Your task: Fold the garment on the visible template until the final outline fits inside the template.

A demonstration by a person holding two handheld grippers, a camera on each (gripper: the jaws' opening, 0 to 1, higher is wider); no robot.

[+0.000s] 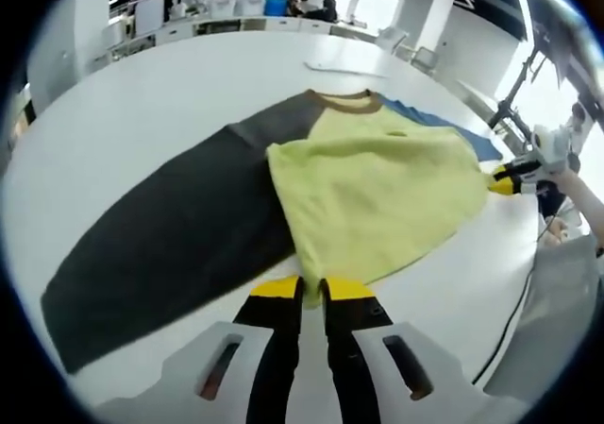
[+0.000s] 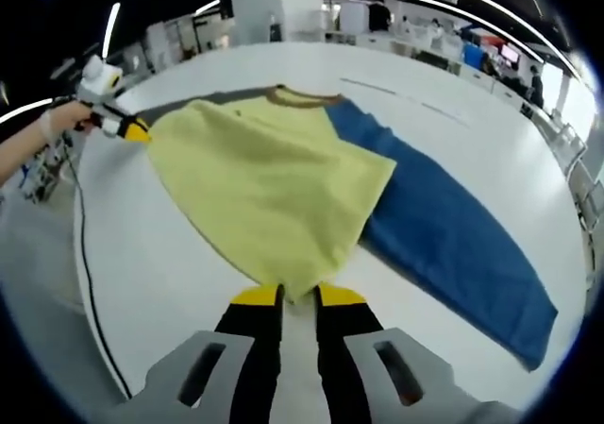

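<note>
On the white worktop [image 1: 142, 103] lies a shirt [image 1: 377, 197] with a yellow-green body, a brown neck band [image 1: 347, 101], one dark grey sleeve [image 1: 160, 245] and one blue sleeve [image 2: 453, 226]. The shirt is spread flat near the middle of the worktop. In the left gripper view, the grey sleeve runs long to the left and toward the camera, and a bit of the blue sleeve peeks out past the far edge of the yellow part. In the right gripper view, the blue sleeve runs long to the right and the grey one shows as a thin strip behind the yellow part. The left tool [image 1: 312, 292] has yellow tips and black jaws, and the jaws are pinched close on the near corner of the shirt's bottom edge. The right tool [image 2: 298, 296] looks the same, and its jaws are pinched close on the other corner of the shirt. Each tool also shows far off in the other view, at the shirt's corner, held by a hand. A thin black cable [image 2: 87, 273] runs along the worktop edge in the right gripper view. I cannot make out a template under the shirt; the worktop just looks plain white there. Far behind are desks and screens [image 1: 274, 4] in a big bright room.
</note>
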